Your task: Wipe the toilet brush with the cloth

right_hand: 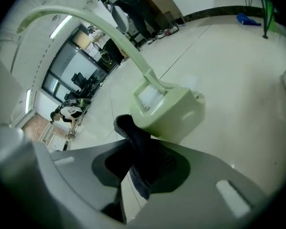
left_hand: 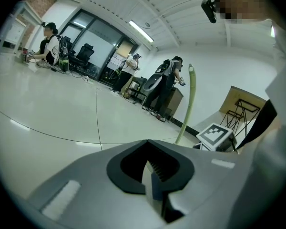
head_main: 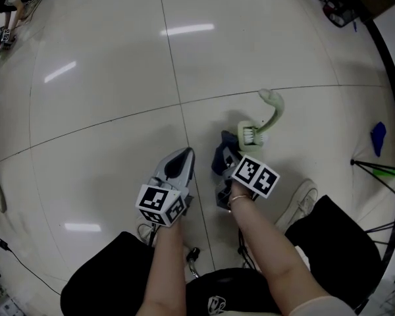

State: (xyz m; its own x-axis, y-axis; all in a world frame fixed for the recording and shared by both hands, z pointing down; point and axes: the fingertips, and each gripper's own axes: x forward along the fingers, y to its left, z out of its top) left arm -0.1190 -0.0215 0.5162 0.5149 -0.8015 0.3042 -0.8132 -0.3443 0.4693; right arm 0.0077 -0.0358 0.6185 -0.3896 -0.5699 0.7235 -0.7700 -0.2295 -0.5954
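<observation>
Both jaws shut: right gripper (right_hand: 133, 175) clamps cloth (right_hand: 135, 136) beside toilet brush (right_hand: 147, 74); left gripper (left_hand: 150, 176) empty.

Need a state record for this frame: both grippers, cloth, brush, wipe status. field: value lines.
left gripper: jaws together, nothing between them
right gripper: shut on the cloth
cloth: dark, bunched, right by the holder; contact unclear
toilet brush: pale green, curved handle, head seated in the holder
holder: pale green, stands on the floor
wipe status: cloth not on the brush handle
</observation>
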